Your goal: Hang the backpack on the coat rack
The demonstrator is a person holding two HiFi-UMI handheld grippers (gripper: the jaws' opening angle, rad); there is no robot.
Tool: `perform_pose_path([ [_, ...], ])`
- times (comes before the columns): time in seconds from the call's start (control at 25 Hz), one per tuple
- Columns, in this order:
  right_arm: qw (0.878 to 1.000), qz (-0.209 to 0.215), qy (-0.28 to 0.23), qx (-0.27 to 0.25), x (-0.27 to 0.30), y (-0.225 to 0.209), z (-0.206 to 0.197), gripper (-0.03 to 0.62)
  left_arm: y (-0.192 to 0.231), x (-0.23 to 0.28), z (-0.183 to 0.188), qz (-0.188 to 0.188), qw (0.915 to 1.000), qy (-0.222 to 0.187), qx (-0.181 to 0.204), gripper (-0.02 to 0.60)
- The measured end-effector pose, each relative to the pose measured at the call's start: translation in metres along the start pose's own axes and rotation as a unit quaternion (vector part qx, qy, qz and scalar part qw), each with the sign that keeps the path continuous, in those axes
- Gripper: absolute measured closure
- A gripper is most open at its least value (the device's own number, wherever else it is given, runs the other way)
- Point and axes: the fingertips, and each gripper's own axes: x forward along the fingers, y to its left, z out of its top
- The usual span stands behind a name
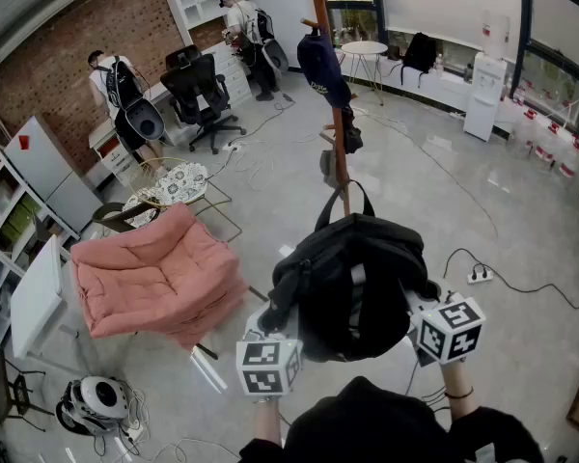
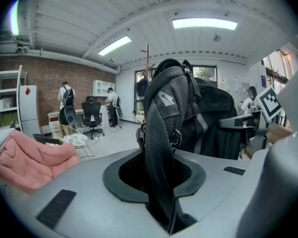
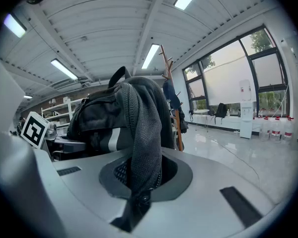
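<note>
I hold a black backpack up in front of me with both grippers. In the left gripper view, the left gripper is shut on a grey mesh shoulder strap that rises out of its jaws. The right gripper is shut on the other mesh strap. From the head view, the marker cubes of the left gripper and the right gripper flank the bag, and the jaws are hidden under it. The wooden coat rack stands just beyond the bag, with a dark cap hanging on it.
A pink cushioned chair and a small patterned round table stand to the left. A power strip with its cable lies on the floor at the right. Two people and an office chair are at the far desks.
</note>
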Motion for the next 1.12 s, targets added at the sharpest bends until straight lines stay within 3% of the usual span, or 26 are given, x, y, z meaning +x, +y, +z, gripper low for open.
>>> perform_pose_path([
  [1.12,0.999,0.032,0.012,0.025,0.007,-0.031,-0.006,0.568,-0.021,0.02,-0.01,0.034,0.9989,0.028,-0.018,0.492],
])
